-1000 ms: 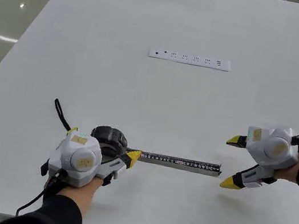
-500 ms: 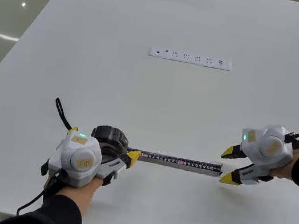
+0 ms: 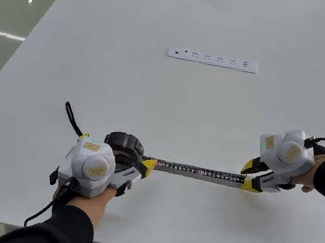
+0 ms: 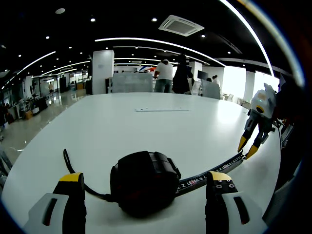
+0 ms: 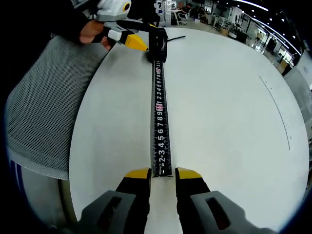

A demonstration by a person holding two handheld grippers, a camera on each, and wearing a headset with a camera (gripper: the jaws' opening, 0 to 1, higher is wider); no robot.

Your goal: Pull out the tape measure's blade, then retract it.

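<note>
- The tape measure lies on the counter, on the person's side of the power strip and well apart from it.
- Its case sits left of the power strip's left end. The blade is out flat on the counter, roughly parallel to the power strip, and ends about level with the power strip's right end.
- The left claw is wide open astride the case. In the left gripper view a gap shows between each jaw and the case, so it seems to fence the case in, not to clamp it.
- The right claw is narrowed to about the blade's width, its tips flanking the blade's end. Whether they actually pinch it cannot be told.
- The case looks hard, rounded and fairly dense. On so smooth a counter it would likely slide once the blade is tugged, so it wants bracing across its broad sides.
- The blade is probably thin, springy, slick steel that is stiff along its length but prone to kinking if bent. The best hold is at the very end, by the hook.
- Being spring-loaded, the blade could whip back, so retraction calls for a guided, slow return.
- A soft cord trails from the case, further left of the power strip, and bears no load.
</note>
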